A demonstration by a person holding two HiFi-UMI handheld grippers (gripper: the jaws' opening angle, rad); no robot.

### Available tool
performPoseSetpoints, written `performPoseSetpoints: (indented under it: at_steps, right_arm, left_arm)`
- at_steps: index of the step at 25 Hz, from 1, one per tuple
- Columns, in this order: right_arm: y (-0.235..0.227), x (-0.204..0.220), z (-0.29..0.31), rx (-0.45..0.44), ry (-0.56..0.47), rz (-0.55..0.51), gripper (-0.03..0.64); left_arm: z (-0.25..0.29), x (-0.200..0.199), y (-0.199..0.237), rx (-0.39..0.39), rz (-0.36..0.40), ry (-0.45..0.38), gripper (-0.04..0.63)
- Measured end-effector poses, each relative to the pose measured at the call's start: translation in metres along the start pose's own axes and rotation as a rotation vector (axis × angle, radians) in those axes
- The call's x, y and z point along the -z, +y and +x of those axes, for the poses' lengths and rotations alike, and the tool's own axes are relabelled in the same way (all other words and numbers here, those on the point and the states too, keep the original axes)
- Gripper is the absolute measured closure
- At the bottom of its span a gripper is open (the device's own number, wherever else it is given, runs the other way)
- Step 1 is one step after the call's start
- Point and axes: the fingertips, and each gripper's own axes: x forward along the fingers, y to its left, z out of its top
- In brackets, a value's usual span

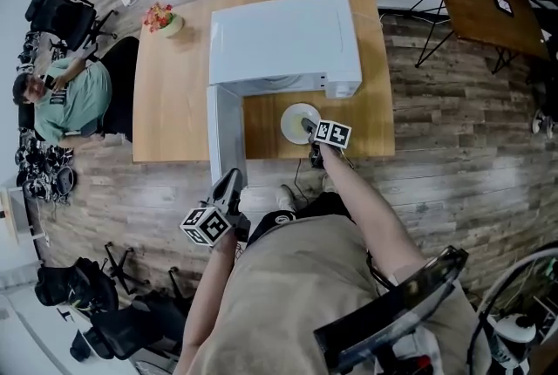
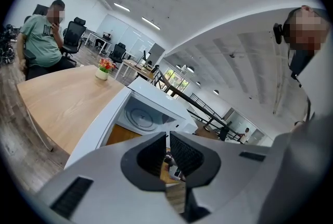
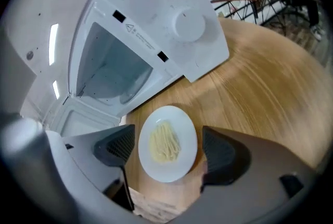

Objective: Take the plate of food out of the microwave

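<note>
The plate (image 3: 166, 171) of noodles (image 3: 165, 142) is set on the wooden surface (image 1: 170, 103), just in front of the white microwave (image 1: 283, 37) and outside its cavity. It is flanked by the jaws of the right gripper (image 3: 169, 152), which are spread wide on either side and are not closed on its rim. The microwave's door (image 1: 225, 133) is swung fully open. Near the door's outer edge the left gripper (image 2: 167, 158) is held, its jaws drawn almost together with nothing between them. A small flower pot (image 1: 161, 20) is placed at the surface's far corner.
</note>
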Motion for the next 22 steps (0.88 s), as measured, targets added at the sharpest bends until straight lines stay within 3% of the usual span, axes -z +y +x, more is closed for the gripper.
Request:
performPoseSetpoints:
  at_steps: [4,10,13,17,21,22]
  right_arm:
    - [0.015,-0.025,-0.025,0.056,-0.082,-0.201,0.224]
    - [0.081,-0.070,-0.129,-0.075,-0.304,-0.350,0.234]
    - [0.115,-0.092,-0.204,-0.103,-0.450,-0.457,0.307]
    - [0.142,-0.119,-0.296,-0.058,-0.616,-0.598,0.344]
    - [0.166,-0.122,-0.361,-0.027,-0.703,-0.643,0.345]
    - [0.169,-0.122,-0.373,-0.009,-0.719,-0.655,0.374]
  left_arm:
    - [0.002,-0.006,0.001,0.036,-0.001,0.000,0.589]
    - [0.004,-0.022,0.004,0.088,0.007,-0.035,0.591]
    - [0.005,-0.036,0.004,0.089,0.053,-0.067,0.591]
    - [0.016,-0.057,-0.001,0.092,0.107,-0.114,0.591]
    - [0.014,-0.081,-0.008,0.106,0.122,-0.146,0.591]
    - [0.016,-0.086,-0.010,0.116,0.124,-0.153,0.591]
